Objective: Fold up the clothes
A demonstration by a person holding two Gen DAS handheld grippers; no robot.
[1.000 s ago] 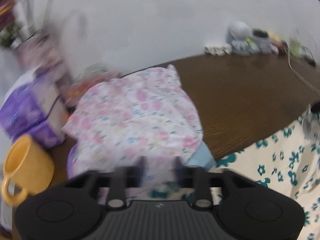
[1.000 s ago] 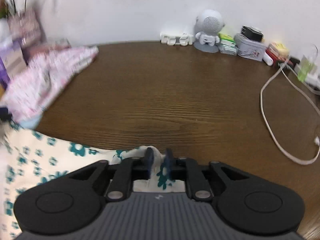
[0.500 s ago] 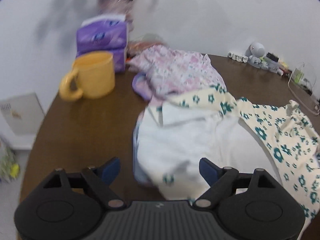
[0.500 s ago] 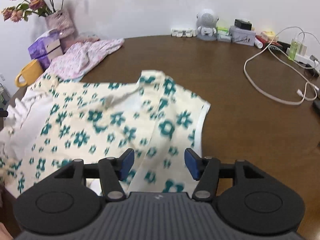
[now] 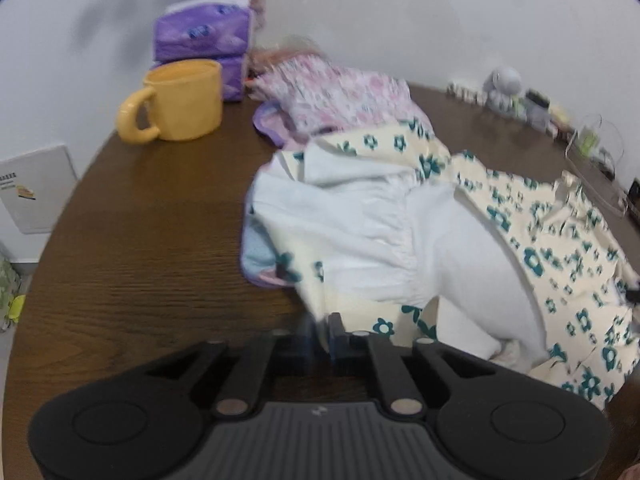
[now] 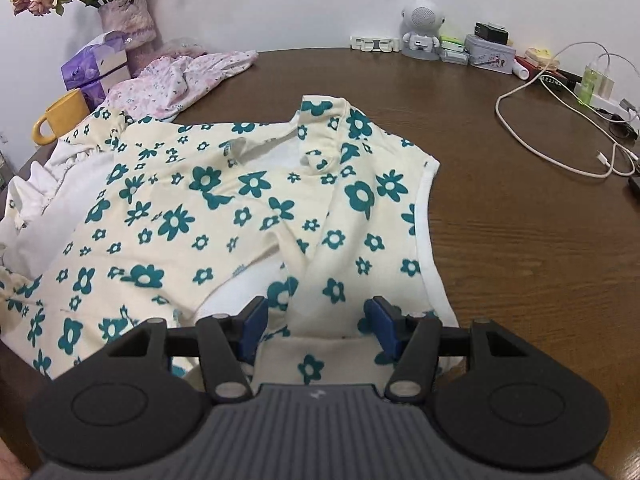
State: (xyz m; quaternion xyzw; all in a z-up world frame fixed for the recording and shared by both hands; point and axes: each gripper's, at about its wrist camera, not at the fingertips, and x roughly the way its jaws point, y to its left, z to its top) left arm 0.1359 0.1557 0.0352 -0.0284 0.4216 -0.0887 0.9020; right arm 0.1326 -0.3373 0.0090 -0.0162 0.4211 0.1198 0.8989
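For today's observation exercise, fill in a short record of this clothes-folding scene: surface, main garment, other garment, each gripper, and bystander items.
surface: brown wooden table
main garment: cream dress with teal flowers, spread out, white lining showing
other garment: pink floral garment, beyond the dress
left gripper: jaws closing on the dress's near edge
right gripper: open, over the dress's near edge
bystander items: yellow mug, purple tissue pack, white cable

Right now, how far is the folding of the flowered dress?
Done: the dress lies spread on the table, not yet folded. A pink garment is bunched behind it. In hand: the left gripper is closing its jaws at the dress's near edge; the right gripper stands open over the hem. Left: every fold of the dress, then the pink garment.
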